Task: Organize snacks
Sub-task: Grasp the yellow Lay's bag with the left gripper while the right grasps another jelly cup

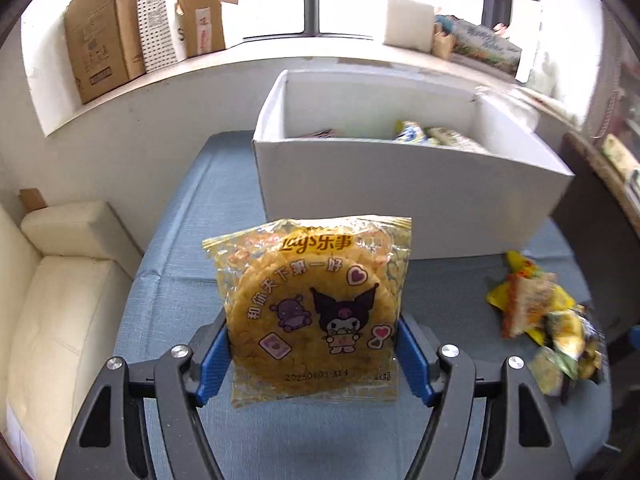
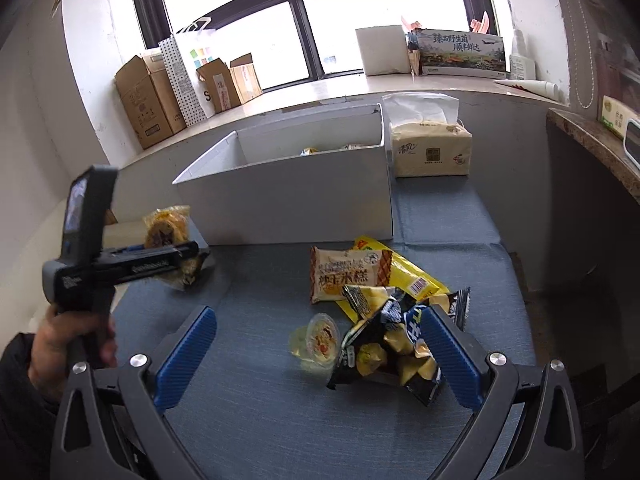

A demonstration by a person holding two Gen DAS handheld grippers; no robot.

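The left tool [image 1: 312, 344] pinches a yellow Lay's packet [image 1: 310, 308] by its 2 side edges, one blue finger [image 1: 212, 360] pressed against each side. The packet stands upright, printed face toward the camera, lifted above the blue desk [image 1: 180, 240]. From the right wrist view the same tool [image 2: 176, 258] shows from the side, held by the person's left hand [image 2: 68, 344], with the packet [image 2: 166, 232] hanging clear of the desk, just left of the white box [image 2: 288, 196].

The box [image 1: 400, 188] sits at the far end of the desk, open at the top, with a few wrapped snacks [image 1: 432, 136] lying inside it.

The right tool [image 2: 316, 348] is spread wide and holds nothing. Its fingers [image 2: 188, 352] hover over the desk beside the pile of loose snacks: a black bag [image 2: 384, 360] lies against the right finger, a clear jelly cup [image 2: 316, 340] sits between the 2 fingers, and a beige packet [image 2: 348, 274] rests on a yellow bag [image 2: 408, 272] just beyond.

A tissue pack [image 2: 430, 148] stands right of the box. Cardboard boxes [image 2: 148, 100] line the windowsill [image 2: 304, 96].
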